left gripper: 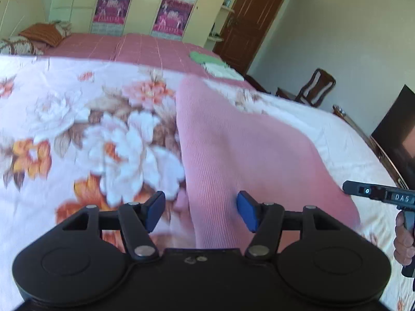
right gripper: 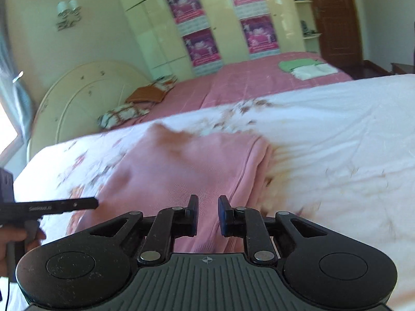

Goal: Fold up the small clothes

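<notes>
A pink ribbed garment [left gripper: 233, 150] lies on the floral bedspread [left gripper: 77, 129]. It also shows in the right wrist view [right gripper: 181, 171], partly folded, with a doubled edge on its right side. My left gripper [left gripper: 201, 211] is open, its blue pads [left gripper: 155, 207] apart over the garment's left edge near the camera. My right gripper [right gripper: 207, 213] is open with a narrow gap, just above the garment's near end. Neither holds cloth. The right gripper's body [left gripper: 376, 194] shows at the right edge of the left wrist view.
A green and a white folded cloth [right gripper: 306, 68] lie on the pink checked sheet [right gripper: 246, 83] at the far side of the bed. Pillows [right gripper: 124, 115] lie by the headboard. A wardrobe, a brown door, a chair [left gripper: 313, 88] and a dark screen [left gripper: 399, 134] stand around.
</notes>
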Available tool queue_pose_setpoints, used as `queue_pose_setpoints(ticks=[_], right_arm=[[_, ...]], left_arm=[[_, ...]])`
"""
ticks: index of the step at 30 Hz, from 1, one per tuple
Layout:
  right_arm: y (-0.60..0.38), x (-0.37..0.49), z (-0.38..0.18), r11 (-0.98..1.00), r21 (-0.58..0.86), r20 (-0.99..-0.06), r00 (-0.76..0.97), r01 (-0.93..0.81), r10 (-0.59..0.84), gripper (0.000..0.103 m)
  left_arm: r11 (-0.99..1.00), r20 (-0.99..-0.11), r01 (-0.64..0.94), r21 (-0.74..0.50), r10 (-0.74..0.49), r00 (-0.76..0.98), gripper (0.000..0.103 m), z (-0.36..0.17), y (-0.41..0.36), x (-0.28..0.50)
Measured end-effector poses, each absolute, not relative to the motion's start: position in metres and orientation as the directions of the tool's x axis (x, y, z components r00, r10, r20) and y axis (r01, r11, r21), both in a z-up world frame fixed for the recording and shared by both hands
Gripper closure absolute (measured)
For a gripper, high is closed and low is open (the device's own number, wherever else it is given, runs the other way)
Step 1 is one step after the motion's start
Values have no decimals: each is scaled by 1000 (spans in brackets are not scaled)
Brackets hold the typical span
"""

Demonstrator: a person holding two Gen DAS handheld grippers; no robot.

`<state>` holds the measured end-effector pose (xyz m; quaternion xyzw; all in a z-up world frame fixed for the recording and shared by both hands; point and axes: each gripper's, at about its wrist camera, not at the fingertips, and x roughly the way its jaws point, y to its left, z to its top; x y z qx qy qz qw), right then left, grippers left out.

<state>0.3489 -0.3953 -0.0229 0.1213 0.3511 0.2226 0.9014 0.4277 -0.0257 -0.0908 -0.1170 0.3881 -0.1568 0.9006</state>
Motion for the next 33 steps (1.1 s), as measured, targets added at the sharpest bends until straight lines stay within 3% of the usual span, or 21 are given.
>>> queue_pose_setpoints(ticks=[3,4,5,8,12,13,14,16,19,24,29,33], right_arm=[[-382,338,-44,888,299,-648,609,-350,458,86],[-379,339,-53,899,277,-667,605,-340,434,93],[-380,338,-57,905,265,-668,614,-332,421,98],[-379,338,-59,909,259,-668,619,-327,413,98],[-381,322,-38,900,281,-625,648,-332,434,97],[-382,319,-39,896,293,-628,639,-335,444,93],[-381,319,-44,895,293,-641,626,-335,444,78],[-376,321,-63,912,250,-697,594,-324,402,61],[-382,318,-66,908,276,-696,586,-314,414,61],[-419,333,-50,855,465,-601,626,-232,497,61],[-444,377,-63,770,623,-570,596,-136,566,61],[-450,399,-70,730,677,-563,570,-97,598,60]], left_arm=[[937,-694,189,-292,-344,632,40,-106,-31,417],[943,-688,204,-262,-331,646,39,-108,-34,413],[950,-691,216,-228,-314,652,39,-108,-37,410],[955,-704,208,-212,-297,645,43,-101,-41,406],[959,-699,207,-194,-283,656,38,-94,-42,391],[966,-718,194,-172,-258,646,33,-100,-43,390],[968,-723,186,-167,-249,644,32,-105,-42,390],[970,-722,179,-165,-243,648,32,-104,-42,389],[971,-703,170,-171,-241,669,33,-88,-38,389],[973,-680,141,-185,-230,696,30,-77,-32,408],[946,-678,98,-309,-291,675,27,-82,-29,443],[956,-694,89,-281,-266,670,25,-84,-39,455]])
